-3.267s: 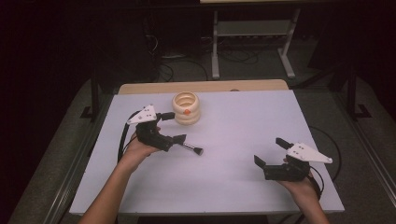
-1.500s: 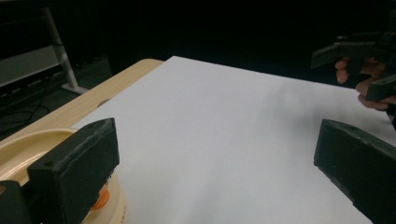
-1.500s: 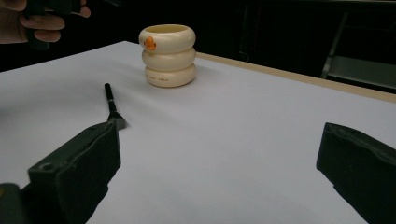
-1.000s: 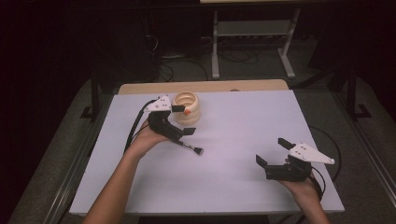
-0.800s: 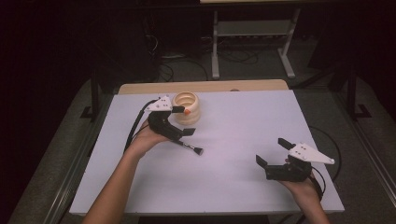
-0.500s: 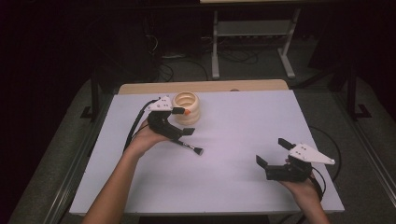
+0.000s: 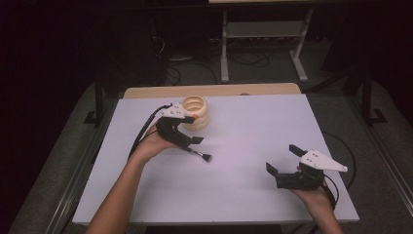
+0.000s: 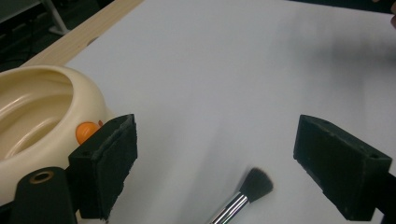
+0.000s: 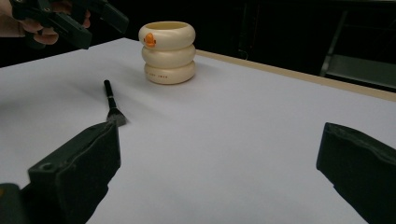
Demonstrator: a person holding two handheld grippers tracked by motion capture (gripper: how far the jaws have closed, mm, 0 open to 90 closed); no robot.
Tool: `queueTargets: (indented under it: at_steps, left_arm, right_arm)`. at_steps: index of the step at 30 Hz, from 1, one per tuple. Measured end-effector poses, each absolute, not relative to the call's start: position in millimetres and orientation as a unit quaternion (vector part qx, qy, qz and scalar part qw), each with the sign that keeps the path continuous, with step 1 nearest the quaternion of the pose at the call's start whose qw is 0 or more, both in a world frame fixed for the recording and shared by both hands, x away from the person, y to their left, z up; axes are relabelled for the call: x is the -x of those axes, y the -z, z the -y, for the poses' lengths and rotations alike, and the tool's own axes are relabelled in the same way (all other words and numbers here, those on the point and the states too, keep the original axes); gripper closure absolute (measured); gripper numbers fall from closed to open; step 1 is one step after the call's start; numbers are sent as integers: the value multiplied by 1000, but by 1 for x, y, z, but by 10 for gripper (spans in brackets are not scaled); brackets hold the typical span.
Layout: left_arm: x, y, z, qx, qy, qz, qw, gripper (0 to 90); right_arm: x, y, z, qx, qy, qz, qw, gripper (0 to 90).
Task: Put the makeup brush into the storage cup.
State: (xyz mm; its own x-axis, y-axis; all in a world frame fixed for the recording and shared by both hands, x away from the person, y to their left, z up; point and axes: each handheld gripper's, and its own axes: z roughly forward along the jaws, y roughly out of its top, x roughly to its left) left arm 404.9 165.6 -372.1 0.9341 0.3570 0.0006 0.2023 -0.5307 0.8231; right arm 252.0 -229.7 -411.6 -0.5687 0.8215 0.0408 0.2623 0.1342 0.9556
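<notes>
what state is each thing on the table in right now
left gripper: raised over the brush, jaws apart and just been closing, nothing pressed between them
right gripper: open, holding nothing
brush: lying flat on the table, untouched
cream ringed cup: upright, apparently empty
table: covered by a white sheet

Dim room, table (image 7: pixel 253 146) evenly lit; soft shadows; near tongs blurred.

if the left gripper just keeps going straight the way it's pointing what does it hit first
Probably the makeup brush lying on the white table; the left gripper has been closing, nothing gripped. Depth is hard to judge.
</notes>
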Motion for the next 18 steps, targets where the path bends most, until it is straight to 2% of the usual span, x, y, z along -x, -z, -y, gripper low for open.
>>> queueTargets:
  at_steps: [10,18]
  left_arm:
    - [-406,377,-165,-883,-78,-159,435,158]
    - [-409,386,-164,-899,-71,-154,404,216]
  right_arm:
    - [-252,412,230,-383,-534,-706,262,0]
    - [-252,412,230,-383,-534,-707,262,0]
